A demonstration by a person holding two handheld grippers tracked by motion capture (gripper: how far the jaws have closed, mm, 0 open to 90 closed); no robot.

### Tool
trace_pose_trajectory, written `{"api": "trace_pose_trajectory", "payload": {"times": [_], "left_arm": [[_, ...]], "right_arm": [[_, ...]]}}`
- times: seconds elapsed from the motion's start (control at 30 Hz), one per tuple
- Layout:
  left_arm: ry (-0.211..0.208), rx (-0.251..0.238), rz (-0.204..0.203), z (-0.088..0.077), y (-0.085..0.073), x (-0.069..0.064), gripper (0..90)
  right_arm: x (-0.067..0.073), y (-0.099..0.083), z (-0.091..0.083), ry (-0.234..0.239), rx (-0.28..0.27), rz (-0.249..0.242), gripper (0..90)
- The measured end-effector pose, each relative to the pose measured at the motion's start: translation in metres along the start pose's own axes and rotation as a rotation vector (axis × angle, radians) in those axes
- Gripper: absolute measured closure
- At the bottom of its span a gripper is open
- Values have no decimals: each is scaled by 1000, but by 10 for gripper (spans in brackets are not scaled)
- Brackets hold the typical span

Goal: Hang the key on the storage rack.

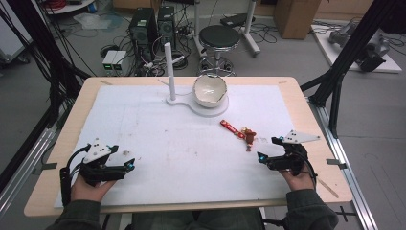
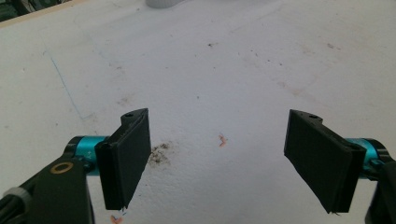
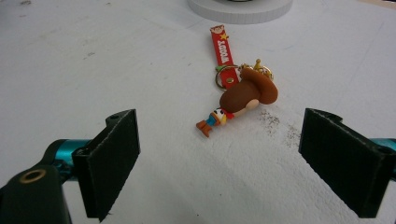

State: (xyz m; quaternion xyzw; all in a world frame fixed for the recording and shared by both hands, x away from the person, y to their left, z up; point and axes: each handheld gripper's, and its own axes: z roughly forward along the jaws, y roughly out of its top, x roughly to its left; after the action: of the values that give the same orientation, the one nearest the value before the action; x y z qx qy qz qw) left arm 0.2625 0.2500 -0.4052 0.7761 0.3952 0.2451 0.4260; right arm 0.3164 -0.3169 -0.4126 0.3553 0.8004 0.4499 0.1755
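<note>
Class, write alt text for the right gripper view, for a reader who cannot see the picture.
A small cowboy figure keychain with a brown hat and a red strap lies on a white table cover, just ahead of the right gripper, whose two black jaws stand wide apart with nothing between them. The edge of a white round base shows at the top.

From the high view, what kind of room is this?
Most likely a robotics data-collection lab, not a home. Desktop PCs and loose cables sit on the floor behind the table, black frame struts flank it, and a person holds a hand-held gripper in each hand, left and right.
</note>
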Motion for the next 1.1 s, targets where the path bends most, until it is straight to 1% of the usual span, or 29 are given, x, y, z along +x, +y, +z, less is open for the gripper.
{"api": "trace_pose_trajectory", "payload": {"times": [0.03, 0.13, 0.17, 0.23, 0.33, 0.47, 0.57, 0.67, 0.7, 0.77, 0.83, 0.9, 0.93, 0.97, 1.0, 1.03, 1.07, 1.1], "left_arm": [[0, 0, 0, 0, 0, 0, 233], [0, 2, 1, 0, 0, 0, 233], [0, 1, 1, 0, 0, 0, 233], [-1, 2, 4, -1, 0, -1, 233], [-2, 5, 8, -1, 0, 0, 233], [-4, 1, 2, 0, 0, -1, 233], [-4, 4, 2, 1, 1, -1, 233], [-5, -2, -2, 1, 0, -1, 233], [-1, 0, -1, 0, 0, 0, 233], [-1, 0, -7, 0, -1, 1, 233], [2, 2, -4, -1, -1, 1, 233], [1, -2, -7, -1, -1, 1, 233], [-3, 1, -7, -1, -1, 0, 233], [-2, 3, -1, 0, 0, 0, 233], [-3, 0, -6, 0, 0, -1, 233], [-3, 0, -6, 0, 0, -1, 233], [-5, 4, 4, 0, 0, -1, 233], [-4, 5, 4, 0, 0, -1, 233]], "right_arm": [[0, 0, 0, 4, 0, 9, 118], [0, 1, 2, 7, -1, 4, 118], [1, 2, 2, 9, 3, 12, 118], [1, 2, 3, 8, 2, 5, 119], [2, 4, 3, 7, 0, 5, 119], [0, 6, 3, 2, -1, 12, 118], [0, 10, 6, 15, 15, 12, 118], [-1, 13, 9, 26, 34, -3, 118], [-1, 14, 10, 28, 41, 2, 118], [-2, 18, 10, 28, 45, -4, 118], [-3, 23, 10, 34, 42, -1, 118], [-5, 29, 12, 39, 63, 5, 118], [-6, 31, 14, 56, 90, 27, 118], [-8, 33, 16, 65, 104, 30, 118], [-9, 36, 18, 69, 120, 34, 118], [-9, 38, 19, 63, 129, 30, 118], [-10, 41, 21, 67, 133, 35, 118], [-10, 43, 22, 70, 132, 34, 118]]}}
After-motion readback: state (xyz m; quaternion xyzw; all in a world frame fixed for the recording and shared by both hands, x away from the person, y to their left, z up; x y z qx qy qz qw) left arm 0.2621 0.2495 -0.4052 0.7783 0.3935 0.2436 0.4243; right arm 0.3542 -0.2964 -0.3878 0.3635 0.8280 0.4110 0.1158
